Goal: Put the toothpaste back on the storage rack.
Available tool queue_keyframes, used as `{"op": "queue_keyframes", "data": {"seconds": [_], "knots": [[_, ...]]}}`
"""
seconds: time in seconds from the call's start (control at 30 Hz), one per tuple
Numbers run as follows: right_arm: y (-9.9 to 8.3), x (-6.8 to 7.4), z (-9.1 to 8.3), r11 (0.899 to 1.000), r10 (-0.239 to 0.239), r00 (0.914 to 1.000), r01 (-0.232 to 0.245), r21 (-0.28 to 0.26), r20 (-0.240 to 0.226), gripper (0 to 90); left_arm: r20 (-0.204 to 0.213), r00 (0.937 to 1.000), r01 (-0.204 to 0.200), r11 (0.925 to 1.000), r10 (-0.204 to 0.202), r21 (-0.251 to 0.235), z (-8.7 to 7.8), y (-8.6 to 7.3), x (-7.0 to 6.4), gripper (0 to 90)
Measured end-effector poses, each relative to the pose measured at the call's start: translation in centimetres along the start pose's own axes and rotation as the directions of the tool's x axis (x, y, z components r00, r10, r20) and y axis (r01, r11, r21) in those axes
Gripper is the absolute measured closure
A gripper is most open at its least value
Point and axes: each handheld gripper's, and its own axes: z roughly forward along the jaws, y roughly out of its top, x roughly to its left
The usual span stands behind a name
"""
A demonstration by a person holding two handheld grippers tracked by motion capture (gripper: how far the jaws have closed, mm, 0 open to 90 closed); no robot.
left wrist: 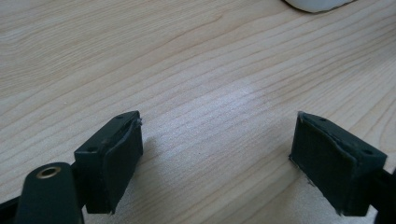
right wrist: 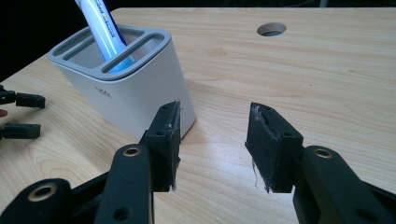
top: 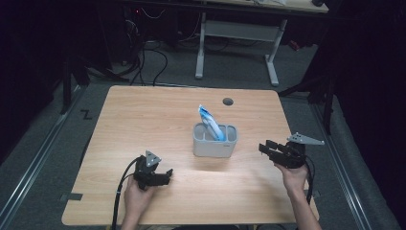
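Note:
A grey-white slotted holder [top: 215, 140] stands near the middle of the wooden table, and a blue and white tube [top: 211, 122] leans out of its top. The right gripper view has the holder [right wrist: 126, 84] close at the left with the tube [right wrist: 103, 29] in its middle slot. My left gripper [top: 168, 175] rests low at the front left, open, nothing between its jaws [left wrist: 217, 158]. My right gripper [top: 264, 148] is held to the right of the holder, open and empty [right wrist: 212, 144], pointing towards the holder.
The table [top: 143, 120] has a round cable hole [top: 228, 101] at the back. In the right gripper view, the left gripper's fingertips [right wrist: 28, 100] show at the far left edge. A desk frame [top: 237, 43] and cables stand on the floor behind.

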Motion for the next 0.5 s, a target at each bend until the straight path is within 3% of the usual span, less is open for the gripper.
{"op": "queue_keyframes", "data": {"seconds": [0.33, 0.5], "knots": [[-0.9, 0.2, 1.3, 1.000, -0.011, 0.9999, 0.011, 0.026, 0.008, 54.7, 0.000, 1.0000, 0.000, 1.0000, 0.000, 0.000, 0.0, 0.0, 0.0, 16.9], [-1.2, 0.0, 1.8, 1.000, 0.012, 0.9999, -0.012, 0.014, 0.009, 54.8, 0.000, 1.0000, 0.000, 1.0000, 0.000, 0.000, 0.0, 0.0, 0.0, 16.9]]}}
